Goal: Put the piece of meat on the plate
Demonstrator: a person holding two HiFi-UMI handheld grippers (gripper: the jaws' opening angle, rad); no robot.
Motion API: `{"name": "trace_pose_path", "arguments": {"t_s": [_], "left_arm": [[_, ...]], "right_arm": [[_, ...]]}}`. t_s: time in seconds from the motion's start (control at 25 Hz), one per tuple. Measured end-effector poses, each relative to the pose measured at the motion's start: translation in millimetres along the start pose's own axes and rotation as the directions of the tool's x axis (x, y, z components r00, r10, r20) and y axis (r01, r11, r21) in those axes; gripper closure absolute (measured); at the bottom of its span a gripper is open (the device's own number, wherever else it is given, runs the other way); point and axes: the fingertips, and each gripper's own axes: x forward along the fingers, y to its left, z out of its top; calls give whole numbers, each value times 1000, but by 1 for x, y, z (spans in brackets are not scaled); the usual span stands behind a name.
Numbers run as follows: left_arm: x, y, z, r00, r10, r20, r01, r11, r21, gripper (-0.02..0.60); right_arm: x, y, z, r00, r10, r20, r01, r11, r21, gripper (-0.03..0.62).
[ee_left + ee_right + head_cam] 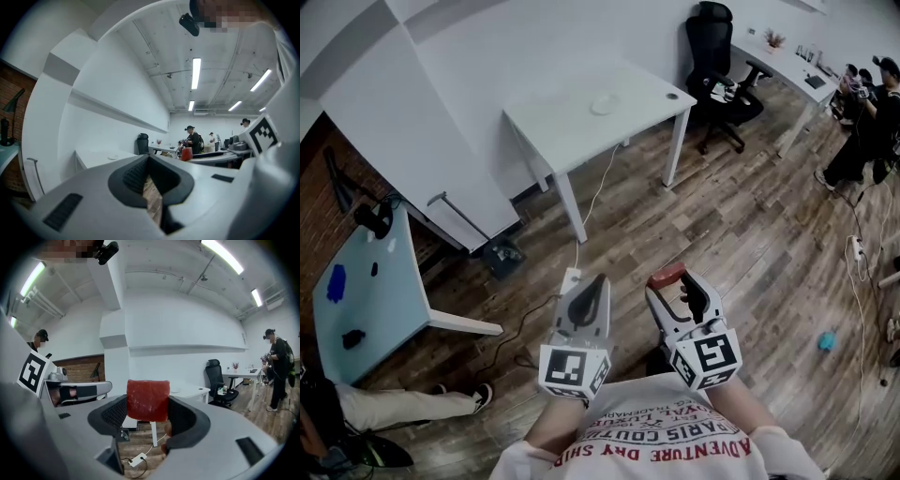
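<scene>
Right gripper point(674, 283) pinches the red piece of meat point(148, 399) between its jaws, and I hold it in the air over the wooden floor point(750, 234). My left gripper point(592, 287) is just beside it, jaws pressed together on nothing. The plate point(603, 103) lies on the white worktop point(562, 122), well apart from both.

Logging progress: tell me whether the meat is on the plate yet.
No, the meat is clamped in the right gripper, away from the plate on the white table.
</scene>
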Motion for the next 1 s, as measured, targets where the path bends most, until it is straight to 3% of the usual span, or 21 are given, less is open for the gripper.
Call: {"name": "trace_pose_path", "arguments": {"t_s": [0.12, 0.56, 0.76, 1.0], "left_arm": [[43, -9, 0, 1000, 17, -12, -17, 1000, 26, 574], [202, -39, 19, 996, 86, 3, -86, 996, -14, 574], [247, -44, 9, 997, 77, -28, -78, 997, -25, 574], [296, -14, 3, 996, 73, -45, -75, 996, -43, 574]], "right_arm": [[22, -41, 6, 999, 41, -3, -41, 999, 14, 318], [83, -198, 45, 992, 126, -10, -126, 991, -41, 318], [106, -243, 43, 992, 125, -23, -125, 992, -12, 318], [151, -269, 39, 994, 103, -46, -103, 995, 6, 318]]}}
